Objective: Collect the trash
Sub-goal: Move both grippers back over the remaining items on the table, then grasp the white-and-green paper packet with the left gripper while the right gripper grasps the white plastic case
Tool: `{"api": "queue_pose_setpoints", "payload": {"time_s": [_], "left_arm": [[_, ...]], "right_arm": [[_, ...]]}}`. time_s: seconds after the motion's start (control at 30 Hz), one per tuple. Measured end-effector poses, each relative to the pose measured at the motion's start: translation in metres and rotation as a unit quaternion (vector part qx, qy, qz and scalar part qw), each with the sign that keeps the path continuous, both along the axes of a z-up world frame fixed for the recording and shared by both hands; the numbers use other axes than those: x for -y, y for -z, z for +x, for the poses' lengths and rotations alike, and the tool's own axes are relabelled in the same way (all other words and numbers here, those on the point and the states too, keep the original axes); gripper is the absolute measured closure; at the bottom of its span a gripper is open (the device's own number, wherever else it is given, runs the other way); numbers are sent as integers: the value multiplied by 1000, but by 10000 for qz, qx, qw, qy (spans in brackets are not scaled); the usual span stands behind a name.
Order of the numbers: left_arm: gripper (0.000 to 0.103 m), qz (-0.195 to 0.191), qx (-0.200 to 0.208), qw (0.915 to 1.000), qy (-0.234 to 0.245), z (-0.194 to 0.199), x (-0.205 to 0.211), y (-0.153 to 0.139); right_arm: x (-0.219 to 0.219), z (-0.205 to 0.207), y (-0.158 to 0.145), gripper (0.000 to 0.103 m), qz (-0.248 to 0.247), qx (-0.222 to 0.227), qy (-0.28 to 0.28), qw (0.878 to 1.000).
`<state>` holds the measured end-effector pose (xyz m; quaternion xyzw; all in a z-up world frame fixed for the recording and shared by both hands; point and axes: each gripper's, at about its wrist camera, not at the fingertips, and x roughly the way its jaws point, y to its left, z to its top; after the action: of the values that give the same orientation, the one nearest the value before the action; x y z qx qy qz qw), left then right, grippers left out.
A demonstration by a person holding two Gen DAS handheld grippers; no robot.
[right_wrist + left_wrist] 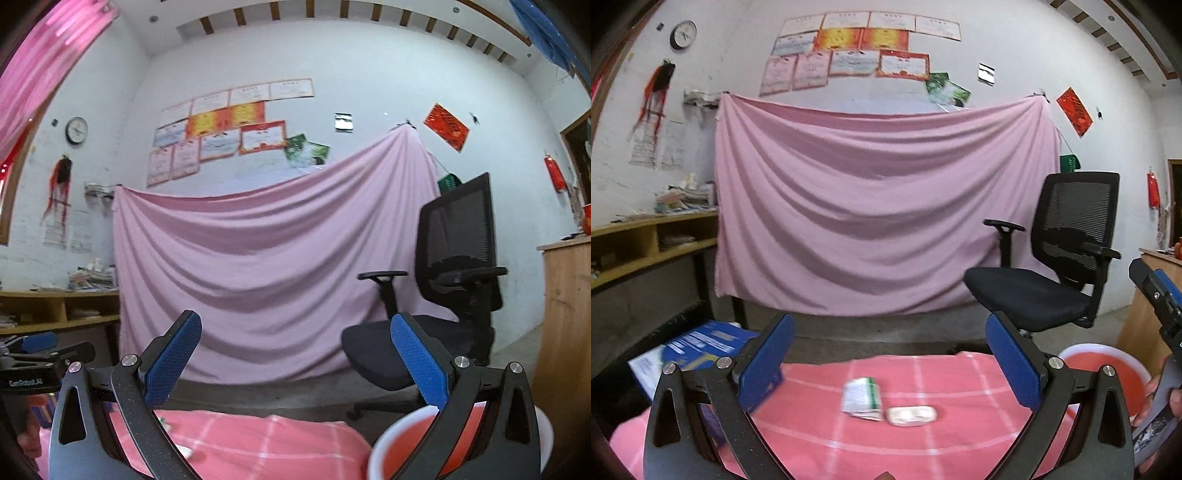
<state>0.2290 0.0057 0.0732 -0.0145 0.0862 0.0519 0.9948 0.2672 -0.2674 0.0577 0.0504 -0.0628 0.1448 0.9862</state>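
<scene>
On the pink checked tablecloth point(923, 443) lie a crumpled white-and-green wrapper point(862, 398) and a small white oval packet point(911, 415), side by side. My left gripper point(890, 365) hangs open above and in front of them, nothing between its blue pads. A red basin with a white rim point(1108, 373) stands at the table's right end. In the right wrist view the same basin point(402, 448) sits just under my right gripper point(295, 365), which is open and empty. The right gripper also shows at the left wrist view's right edge, with a hand point(1160, 398) on it.
A black mesh office chair point(1056, 258) stands beyond the table on the right. A pink sheet point(879, 206) hangs on the far wall. A blue-and-white box point(698, 347) lies at the table's left. Wooden shelves point(653, 240) run along the left, a wooden cabinet point(565, 325) on the right.
</scene>
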Motion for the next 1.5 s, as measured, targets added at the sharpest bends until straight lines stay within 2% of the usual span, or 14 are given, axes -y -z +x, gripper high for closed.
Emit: {"api": "queue_pose_setpoints", "payload": {"time_s": [0.17, 0.33, 0.43, 0.57, 0.73, 0.8, 0.93, 1.0, 1.07, 1.17, 1.2, 1.27, 1.33, 1.5], "left_arm": [[2, 229, 217, 9992, -234, -12, -20, 9], [2, 326, 105, 9991, -266, -9, -37, 23], [2, 298, -151, 9992, -233, -1, -45, 33], [2, 243, -627, 9977, -89, 15, -48, 44], [2, 141, -1189, 9928, -35, 39, -50, 57], [2, 141, -1535, 9880, -73, 53, -52, 64], [2, 63, -1996, 9798, -149, 72, -58, 76], [2, 41, -2177, 9759, -151, 78, -60, 80], [3, 12, -2347, 9720, -103, 84, -61, 83], [7, -67, -2557, 9667, 8, 92, -63, 87], [9, -89, -2632, 9647, 56, 95, -64, 89], [23, -90, -2784, 9604, 87, 101, -65, 90], [30, -122, -2917, 9564, 111, 105, -67, 92], [31, -279, -3106, 9501, 78, 114, -71, 97]], "right_arm": [[-26, 3, 6, 0, -193, -39, -195, 9996], [-50, 14, 17, 0, -556, -194, -384, 9975], [-63, 23, 25, 0, -753, -425, -520, 9949], [-75, 47, 35, 0, -985, -993, -726, 9875], [-80, 71, 49, 0, -1119, -1692, -989, 9742], [-83, 81, 55, 0, -1318, -1930, -1010, 9671], [-95, 106, 71, 0, -1717, -2569, -1259, 9427], [-102, 119, 84, 0, -1871, -3004, -1533, 9226], [-110, 127, 94, 5, -2035, -3324, -1780, 9036], [-126, 132, 107, 18, -2310, -3627, -2133, 8772], [-129, 133, 109, 19, -2392, -3683, -2209, 8708], [-140, 133, 116, 21, -2587, -3802, -2483, 8526], [-148, 131, 119, 28, -2755, -3837, -2583, 8427], [-169, 129, 126, 29, -3115, -3830, -2799, 8233]]}}
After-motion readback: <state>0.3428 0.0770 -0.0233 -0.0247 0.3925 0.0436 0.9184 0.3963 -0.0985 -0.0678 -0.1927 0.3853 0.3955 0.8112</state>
